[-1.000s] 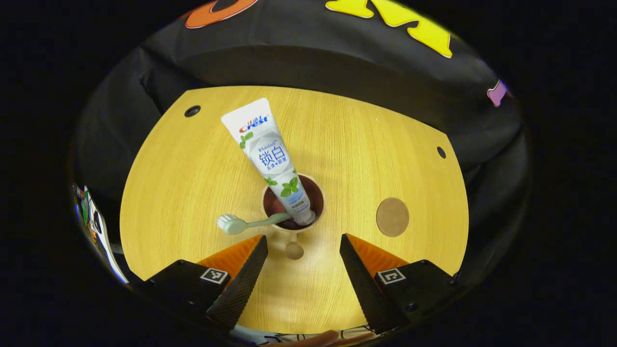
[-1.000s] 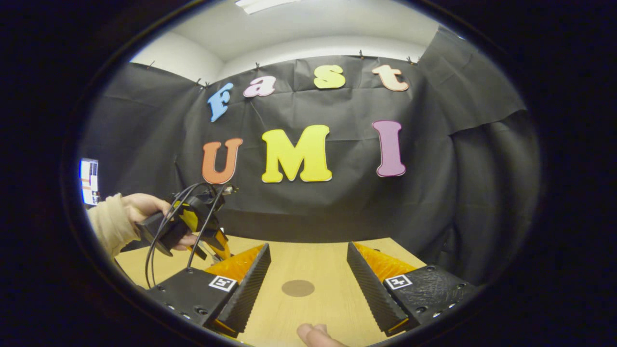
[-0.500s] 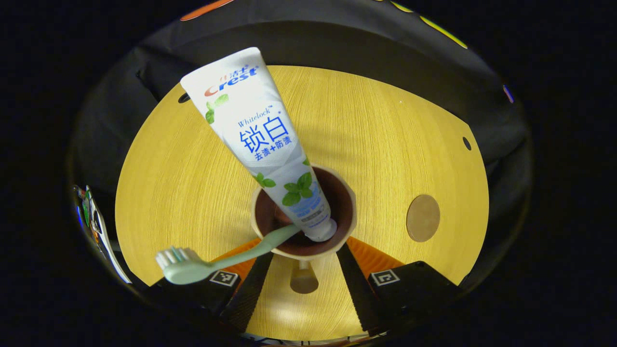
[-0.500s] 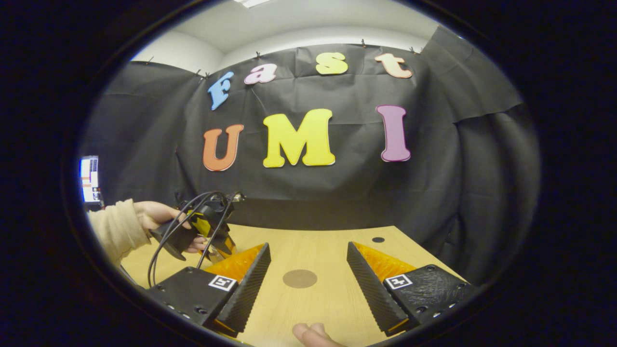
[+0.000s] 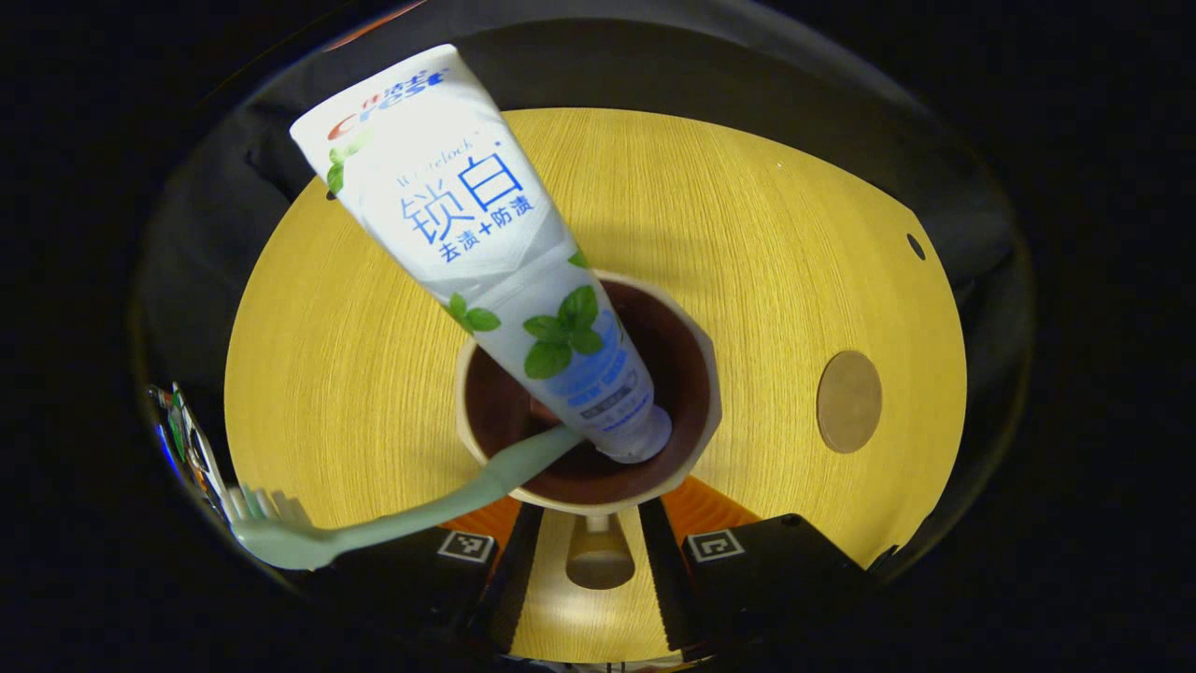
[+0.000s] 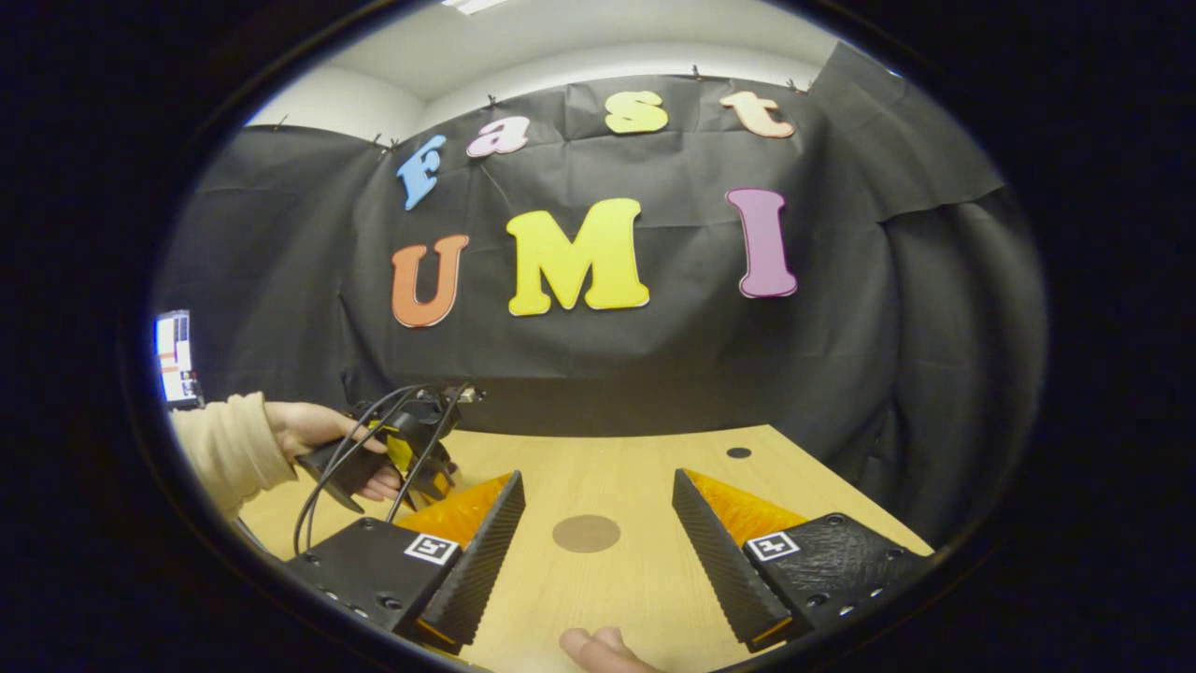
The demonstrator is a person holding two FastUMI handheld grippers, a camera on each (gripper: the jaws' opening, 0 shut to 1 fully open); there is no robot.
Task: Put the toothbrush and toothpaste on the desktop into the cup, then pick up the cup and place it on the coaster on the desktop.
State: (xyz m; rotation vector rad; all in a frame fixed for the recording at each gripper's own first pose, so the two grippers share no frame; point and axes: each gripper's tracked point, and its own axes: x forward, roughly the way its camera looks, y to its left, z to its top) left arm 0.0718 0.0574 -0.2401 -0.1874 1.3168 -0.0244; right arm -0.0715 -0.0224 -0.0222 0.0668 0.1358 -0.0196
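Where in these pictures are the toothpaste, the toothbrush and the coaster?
toothpaste [image 5: 486, 243], left gripper view, on the middle of the tube.
toothbrush [image 5: 420, 509], left gripper view, on the handle.
coaster [image 6: 586, 533], right gripper view, on the middle of the disc.

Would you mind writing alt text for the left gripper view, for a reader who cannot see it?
A cup with a dark inside stands on a wooden desktop, holding a toothpaste tube cap-down and a green toothbrush that leans out over its rim. The left gripper is at the cup's near side, its jaws either side of the handle; a round coaster lies to the right.
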